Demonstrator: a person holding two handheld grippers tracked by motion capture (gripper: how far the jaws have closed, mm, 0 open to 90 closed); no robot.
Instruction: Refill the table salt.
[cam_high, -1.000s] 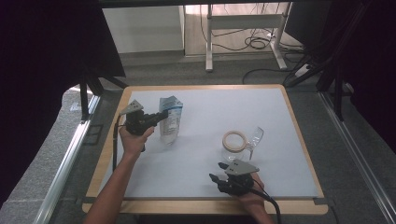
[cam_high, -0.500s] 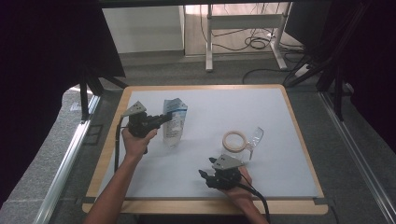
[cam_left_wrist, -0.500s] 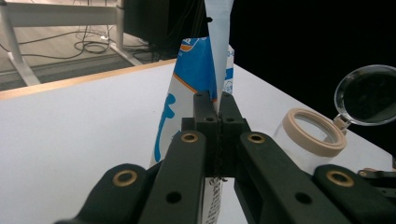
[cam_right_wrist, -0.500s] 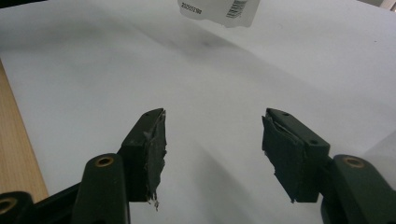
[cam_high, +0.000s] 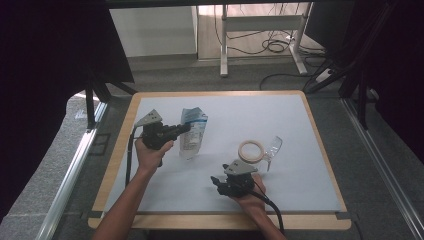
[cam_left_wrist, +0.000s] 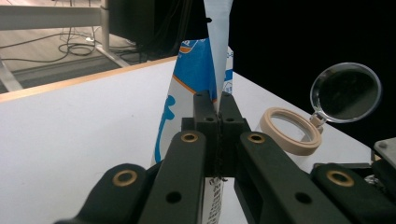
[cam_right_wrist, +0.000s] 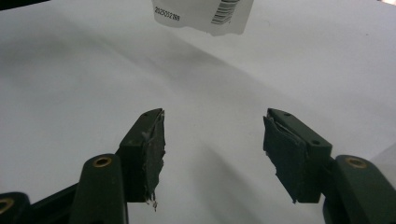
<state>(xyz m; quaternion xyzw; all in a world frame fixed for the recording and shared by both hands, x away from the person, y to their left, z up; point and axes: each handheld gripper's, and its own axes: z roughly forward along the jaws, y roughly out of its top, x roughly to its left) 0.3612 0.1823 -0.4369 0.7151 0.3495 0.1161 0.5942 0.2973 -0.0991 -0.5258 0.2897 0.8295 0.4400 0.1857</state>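
A blue-and-white plastic pouch (cam_high: 196, 120) hangs upright over the white mat, pinched at its edge by my left gripper (cam_high: 187, 128), which is shut on it. In the left gripper view the closed jaws (cam_left_wrist: 217, 100) clamp the pouch (cam_left_wrist: 201, 60) by a thin fold. My right gripper (cam_high: 215, 181) lies low near the front edge, pointing left. Its jaws (cam_right_wrist: 212, 135) stand apart over bare mat and have just been opening, with nothing between them. The pouch's barcode end (cam_right_wrist: 205, 16) shows ahead of it.
A beige tape roll (cam_high: 251, 150) lies right of centre, with a clear magnifying glass (cam_high: 274, 146) beside it; both also appear as the roll (cam_left_wrist: 289, 130) and lens (cam_left_wrist: 345, 93). The white mat (cam_high: 300, 115) has a wooden rim. Cables lie on the floor behind.
My right hand has slid left along the front of the mat. The left gripper has carried the pouch slightly to the right.
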